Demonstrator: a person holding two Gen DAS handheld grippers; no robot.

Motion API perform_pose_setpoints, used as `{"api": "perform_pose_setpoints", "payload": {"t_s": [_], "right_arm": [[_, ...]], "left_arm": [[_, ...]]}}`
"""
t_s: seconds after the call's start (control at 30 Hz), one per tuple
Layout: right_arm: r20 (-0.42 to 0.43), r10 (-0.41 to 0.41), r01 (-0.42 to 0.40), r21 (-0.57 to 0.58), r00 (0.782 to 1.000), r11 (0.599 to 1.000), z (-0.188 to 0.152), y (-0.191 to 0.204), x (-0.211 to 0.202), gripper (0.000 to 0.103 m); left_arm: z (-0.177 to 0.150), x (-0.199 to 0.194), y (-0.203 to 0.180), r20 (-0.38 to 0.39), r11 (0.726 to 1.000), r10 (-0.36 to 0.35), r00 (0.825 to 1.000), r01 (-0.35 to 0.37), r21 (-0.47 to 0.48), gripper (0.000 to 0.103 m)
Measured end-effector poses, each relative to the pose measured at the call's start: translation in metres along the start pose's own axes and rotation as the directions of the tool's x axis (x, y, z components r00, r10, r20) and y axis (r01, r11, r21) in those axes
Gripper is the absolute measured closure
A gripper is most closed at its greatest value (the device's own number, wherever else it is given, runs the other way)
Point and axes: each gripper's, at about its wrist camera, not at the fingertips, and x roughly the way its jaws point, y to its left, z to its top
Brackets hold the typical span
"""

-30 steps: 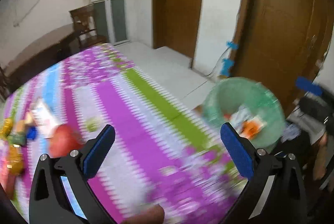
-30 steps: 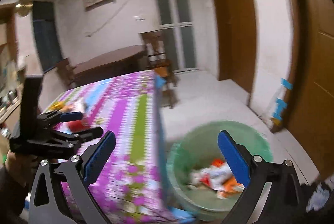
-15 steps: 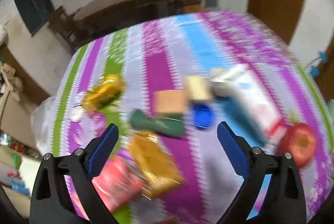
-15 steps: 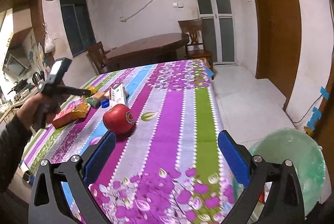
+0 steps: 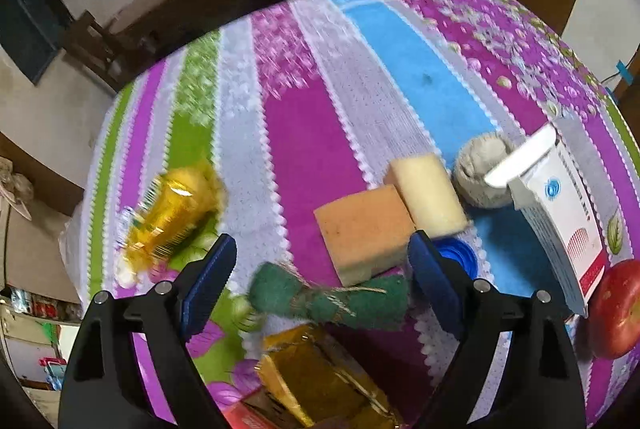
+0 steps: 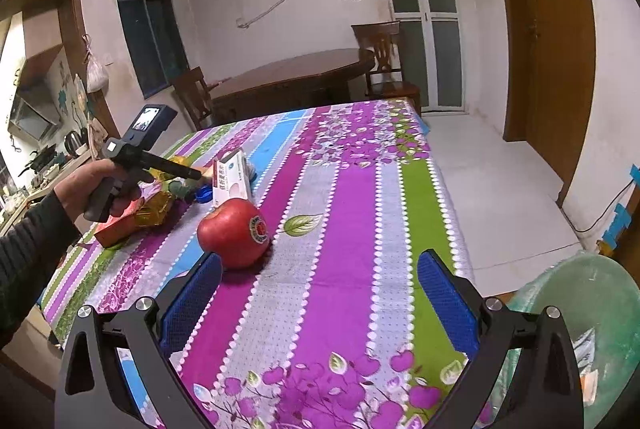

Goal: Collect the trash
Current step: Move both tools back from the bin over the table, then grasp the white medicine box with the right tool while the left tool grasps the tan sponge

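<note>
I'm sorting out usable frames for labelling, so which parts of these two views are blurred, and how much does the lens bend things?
Left wrist view: motion smear on the yellow wrapper and the far tablecloth; the sponges and the box stay fairly crisp; the table bulges like a dome. Right wrist view: sharp throughout, the apple clear; the door frames bow at the edges.
</note>
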Motion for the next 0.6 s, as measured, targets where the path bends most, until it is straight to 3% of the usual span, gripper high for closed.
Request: {"api": "perform_pose_setpoints", "payload": {"t_s": [0.07, 0.17, 0.4, 0.43, 0.5, 0.53, 0.6], "right_arm": [[-0.008, 0.01, -0.01, 0.001, 1.0, 1.0, 0.002, 0.003, 0.006, 0.005], [-0.014, 0.022, -0.022, 0.004, 1.0, 1.0, 0.004, 0.008, 0.015, 0.005], [-0.036, 0.051, -0.052, -0.009, 0.998, 0.999, 0.01, 0.026, 0.038, 0.005], [-0.035, 0.06, -0.061, -0.012, 0.998, 0.998, 0.011, 0.029, 0.041, 0.005], [-0.037, 0.079, -0.08, -0.02, 0.996, 0.997, 0.012, 0.033, 0.045, 0.005], [-0.039, 0.086, -0.087, -0.024, 0.995, 0.996, 0.012, 0.035, 0.047, 0.005], [-0.052, 0.105, -0.107, -0.041, 0.993, 0.993, 0.015, 0.041, 0.054, 0.005]], "left_arm": [[0.0, -0.002, 0.0, 0.015, 1.0, 0.015, 1.0, -0.015, 0.018, 0.016], [0.004, 0.004, 0.005, -0.003, 0.999, -0.045, 0.999, 0.045, -0.005, 0.015], [0.007, 0.014, -0.003, 0.014, 0.997, -0.083, 0.996, 0.083, -0.008, 0.016], [0.005, 0.014, -0.003, 0.022, 0.996, -0.092, 0.996, 0.092, -0.007, 0.019], [0.001, 0.013, 0.002, 0.046, 0.984, -0.173, 0.984, 0.175, -0.043, 0.05], [-0.001, 0.011, 0.004, 0.058, 0.974, -0.215, 0.975, 0.218, -0.061, 0.059], [-0.004, 0.008, 0.0, 0.07, 0.976, -0.203, 0.977, 0.207, -0.064, 0.063]]}}
